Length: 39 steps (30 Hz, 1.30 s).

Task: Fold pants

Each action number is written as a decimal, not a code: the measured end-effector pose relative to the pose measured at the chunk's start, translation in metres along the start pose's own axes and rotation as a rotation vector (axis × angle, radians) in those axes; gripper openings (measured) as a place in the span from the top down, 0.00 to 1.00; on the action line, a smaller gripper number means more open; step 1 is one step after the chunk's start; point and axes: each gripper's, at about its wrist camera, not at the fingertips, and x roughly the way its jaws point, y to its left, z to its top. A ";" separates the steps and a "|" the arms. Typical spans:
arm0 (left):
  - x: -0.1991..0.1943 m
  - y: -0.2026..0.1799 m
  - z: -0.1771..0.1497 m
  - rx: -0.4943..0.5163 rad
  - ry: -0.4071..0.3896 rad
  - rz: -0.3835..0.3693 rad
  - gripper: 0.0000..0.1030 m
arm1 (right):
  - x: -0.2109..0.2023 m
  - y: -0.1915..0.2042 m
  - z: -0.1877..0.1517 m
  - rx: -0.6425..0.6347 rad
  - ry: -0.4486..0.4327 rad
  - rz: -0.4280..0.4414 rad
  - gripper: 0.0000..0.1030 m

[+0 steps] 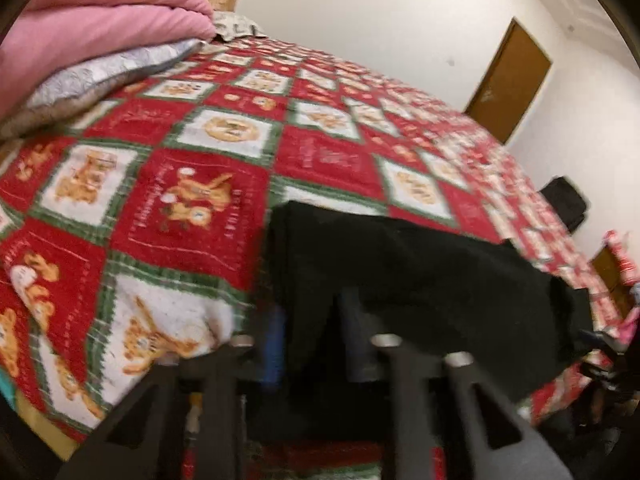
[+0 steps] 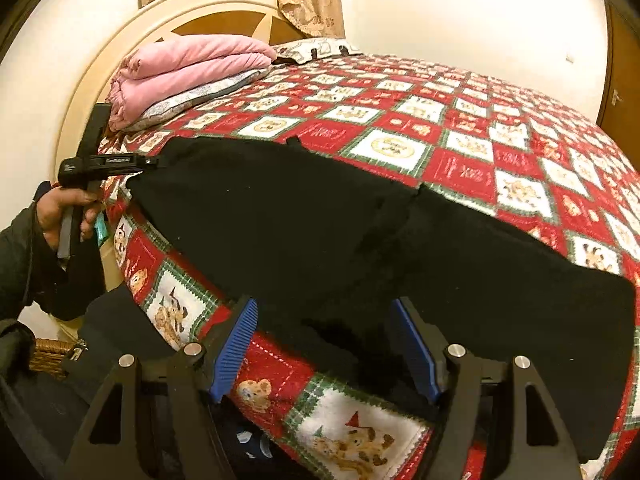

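Black pants [image 2: 360, 232] lie stretched along the near edge of the bed, hanging a little over it. In the right wrist view my right gripper [image 2: 326, 346] is open, its blue pads [image 2: 236, 344] on either side of the pants' hanging edge without touching. My left gripper [image 2: 160, 160] shows at the far left of that view, held in a hand, at the pants' left end. In the blurred left wrist view the left gripper [image 1: 316, 320] has black pants cloth [image 1: 420, 280] between its fingers and looks shut on it.
The bed has a red, white and green bear-pattern quilt [image 2: 460, 140]. Folded pink blankets [image 2: 192, 68] and a pillow lie by the headboard [image 2: 100, 60]. A wicker basket [image 2: 48, 356] sits on the floor at left. A brown door [image 1: 508, 84] is in the far wall.
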 end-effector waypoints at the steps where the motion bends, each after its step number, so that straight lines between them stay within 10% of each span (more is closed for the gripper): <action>1: -0.003 -0.002 -0.001 0.004 -0.003 0.001 0.81 | -0.003 -0.002 0.000 0.005 -0.013 -0.003 0.32; 10: -0.061 -0.059 0.023 0.006 -0.106 -0.228 0.83 | -0.048 -0.060 -0.001 0.189 -0.092 -0.132 0.31; 21: -0.063 -0.264 0.051 0.285 -0.040 -0.590 0.83 | -0.112 -0.129 -0.033 0.344 -0.123 -0.300 0.31; 39: 0.056 -0.454 -0.024 0.600 0.251 -0.509 0.80 | -0.140 -0.192 -0.078 0.557 -0.196 -0.411 0.31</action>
